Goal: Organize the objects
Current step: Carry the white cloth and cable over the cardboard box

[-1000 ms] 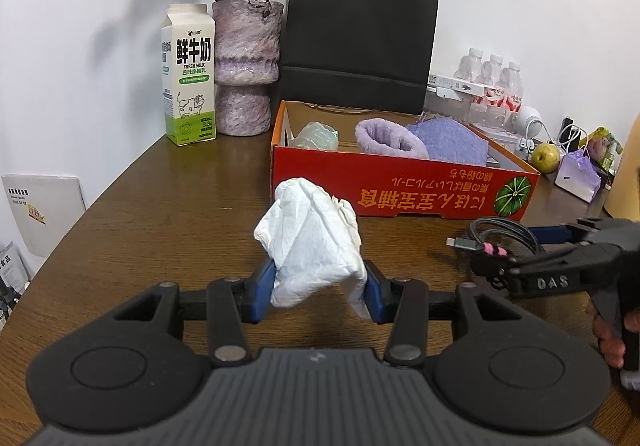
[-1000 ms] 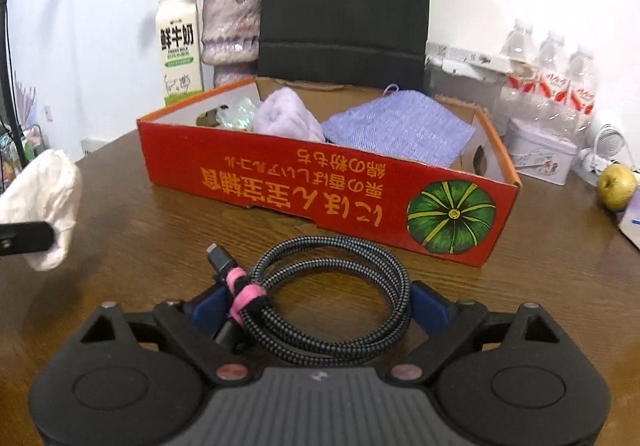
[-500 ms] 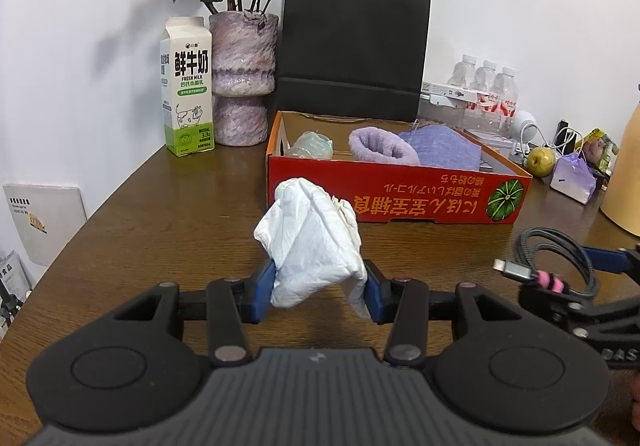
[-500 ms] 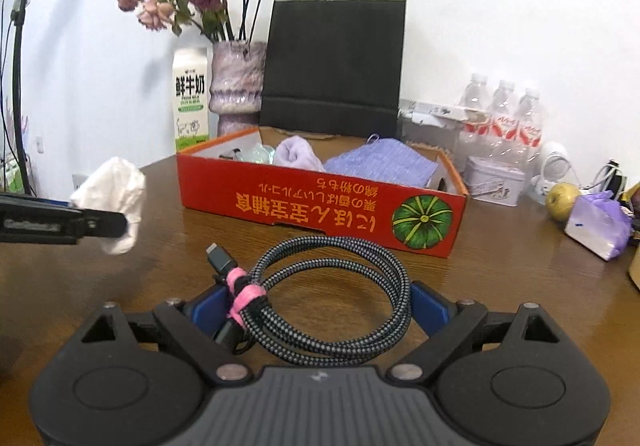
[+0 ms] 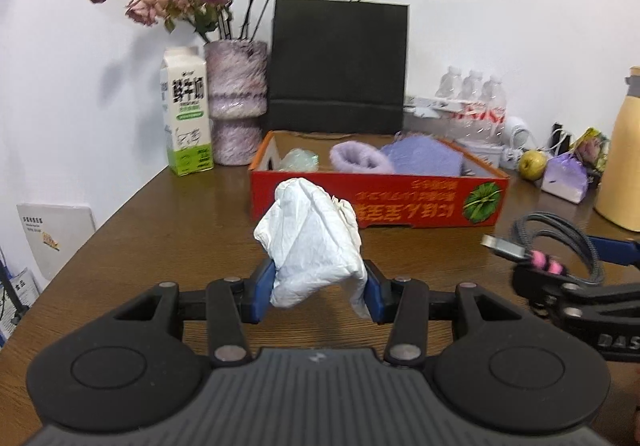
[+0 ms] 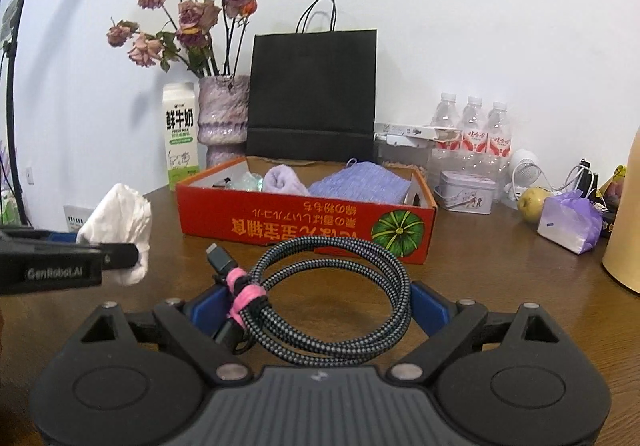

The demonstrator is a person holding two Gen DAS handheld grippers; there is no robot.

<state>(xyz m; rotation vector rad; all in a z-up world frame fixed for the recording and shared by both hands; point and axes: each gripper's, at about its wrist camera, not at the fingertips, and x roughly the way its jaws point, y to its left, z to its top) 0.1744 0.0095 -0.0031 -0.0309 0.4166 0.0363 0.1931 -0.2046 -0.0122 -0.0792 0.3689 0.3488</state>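
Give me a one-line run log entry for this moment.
left gripper: shut on white bag | right gripper: shut on coiled cable | red box: ahead on table, nothing placed yet

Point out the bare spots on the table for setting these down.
Bare wood lies left of the red box, in front of the milk carton, and between the box front and both grippers. The right end is crowded: apple, tissue pack, tin.
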